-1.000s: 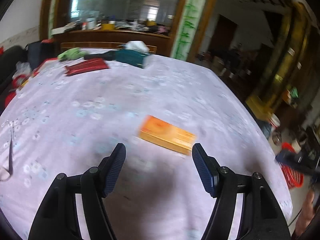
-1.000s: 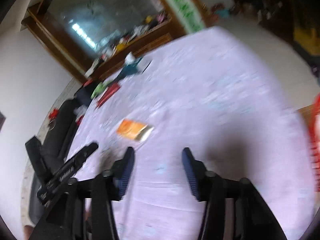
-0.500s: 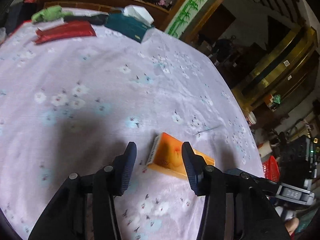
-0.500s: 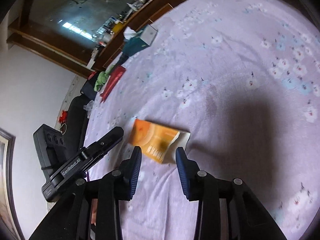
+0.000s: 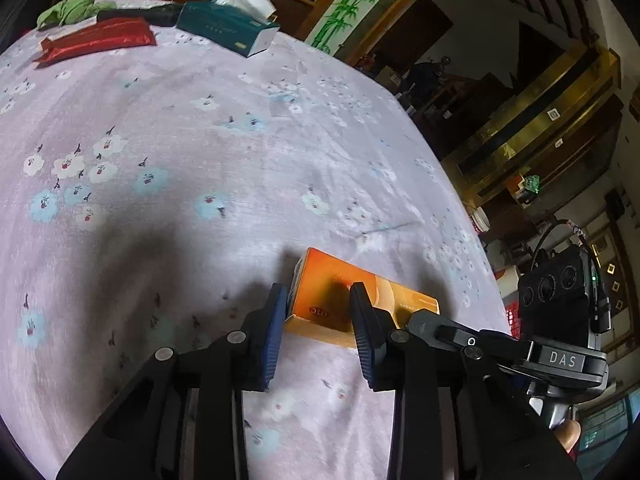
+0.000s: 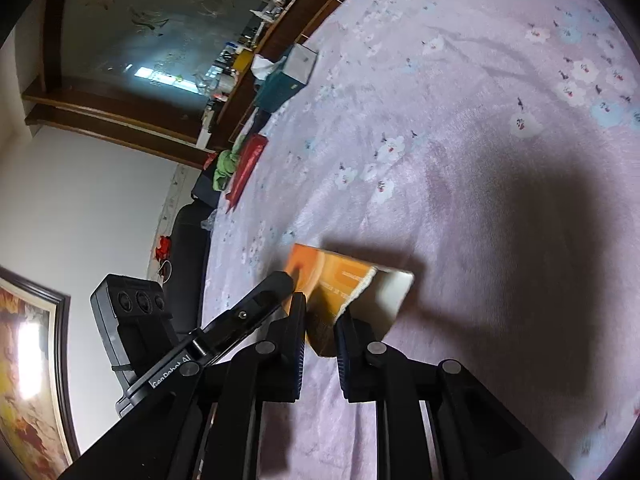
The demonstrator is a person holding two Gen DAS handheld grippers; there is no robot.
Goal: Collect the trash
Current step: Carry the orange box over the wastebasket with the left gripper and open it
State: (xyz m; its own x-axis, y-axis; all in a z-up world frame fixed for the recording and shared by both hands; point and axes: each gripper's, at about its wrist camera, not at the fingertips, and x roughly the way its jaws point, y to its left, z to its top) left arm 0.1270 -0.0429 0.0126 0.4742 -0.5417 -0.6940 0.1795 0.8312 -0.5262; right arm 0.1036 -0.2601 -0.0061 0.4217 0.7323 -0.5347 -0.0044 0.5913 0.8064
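An orange cardboard box (image 5: pixel 330 274) lies on the floral lilac tablecloth (image 5: pixel 200 140) near the table's right edge. My left gripper (image 5: pixel 318 290) straddles its left end with the jaws partly closed: one pad sits beside the short end, the other overlaps the box top. No clamp shows there. In the right wrist view the box (image 6: pixel 332 276) has a white open flap (image 6: pixel 394 294). My right gripper (image 6: pixel 322 306) is shut on the box's near corner beside that flap. One left finger (image 6: pixel 276 284) rests at the box's far end.
A teal tissue box (image 5: pixel 224 26), a red packet (image 5: pixel 96 38) and a green cloth (image 5: pixel 68 8) lie at the table's far side. The table edge curves close on the right, with a red basket (image 5: pixel 511 314) on the floor beyond it.
Both grippers came down onto the orange box from either end. Their jaws narrowed, the right pair closing onto the box's corner.
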